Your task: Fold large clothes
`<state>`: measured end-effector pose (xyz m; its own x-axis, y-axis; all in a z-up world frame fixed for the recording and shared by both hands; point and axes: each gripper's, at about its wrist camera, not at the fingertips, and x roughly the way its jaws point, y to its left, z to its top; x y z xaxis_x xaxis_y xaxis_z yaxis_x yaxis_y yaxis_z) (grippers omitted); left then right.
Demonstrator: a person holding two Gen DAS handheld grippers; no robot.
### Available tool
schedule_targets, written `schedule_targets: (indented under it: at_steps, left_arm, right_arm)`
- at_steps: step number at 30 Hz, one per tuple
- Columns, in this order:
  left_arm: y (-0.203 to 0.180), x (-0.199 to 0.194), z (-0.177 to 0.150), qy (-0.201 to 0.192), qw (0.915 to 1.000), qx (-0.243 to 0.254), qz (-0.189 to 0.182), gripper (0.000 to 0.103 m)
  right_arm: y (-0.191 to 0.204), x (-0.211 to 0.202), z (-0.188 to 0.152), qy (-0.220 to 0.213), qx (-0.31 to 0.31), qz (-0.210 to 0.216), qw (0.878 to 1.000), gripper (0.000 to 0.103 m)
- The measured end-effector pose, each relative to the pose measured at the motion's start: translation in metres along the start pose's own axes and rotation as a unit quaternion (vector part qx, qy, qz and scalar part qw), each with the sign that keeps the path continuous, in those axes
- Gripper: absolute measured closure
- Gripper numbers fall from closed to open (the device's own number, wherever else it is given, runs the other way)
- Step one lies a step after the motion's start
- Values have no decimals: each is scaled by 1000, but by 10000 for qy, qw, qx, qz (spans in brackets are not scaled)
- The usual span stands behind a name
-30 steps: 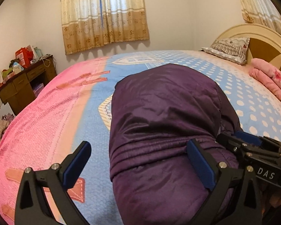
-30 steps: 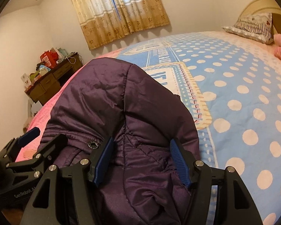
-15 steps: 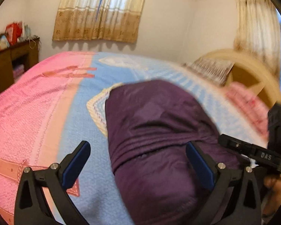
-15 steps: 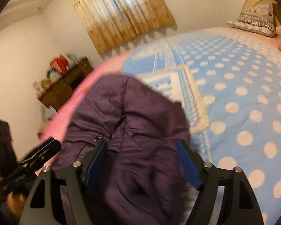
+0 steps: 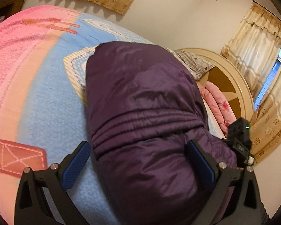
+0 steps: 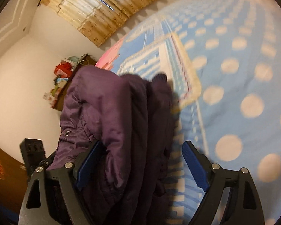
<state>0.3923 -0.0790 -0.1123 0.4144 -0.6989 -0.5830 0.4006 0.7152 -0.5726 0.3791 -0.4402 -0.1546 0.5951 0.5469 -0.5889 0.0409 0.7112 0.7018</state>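
Purple jacket (image 5: 144, 101) of slightly glossy quilted cloth on a matt, fleecy blanket (image 5: 46, 116); wooden headboard (image 5: 232, 80).

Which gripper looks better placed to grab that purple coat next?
Left, probably. The left gripper stands open with the purple coat bulging squarely between its pads. The right gripper is opening, the coat against only one pad.

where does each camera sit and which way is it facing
Left wrist: rides on the left tongs, looking down along them over the purple jacket toward the headboard; its own open fingers and the other tongs show.
Right wrist: rides on the right tongs, whose jaws are opening with the jacket's edge between them, looking across the dotted bedspread toward the curtain.
Shared: the jacket, the bedspread, each other's tongs.
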Motion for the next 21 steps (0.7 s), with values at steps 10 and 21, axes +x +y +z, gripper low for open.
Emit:
schedule_targets:
  at_steps: [10, 21]
  left_arm:
    - [-7, 1, 0, -140, 9997, 197, -3, 0]
    - [-51, -43, -11, -355, 9947, 785, 554, 12]
  right_arm:
    - [-10, 14, -7, 170, 175, 656, 9975, 52]
    - [12, -3, -38, 59, 83, 980, 9951, 68]
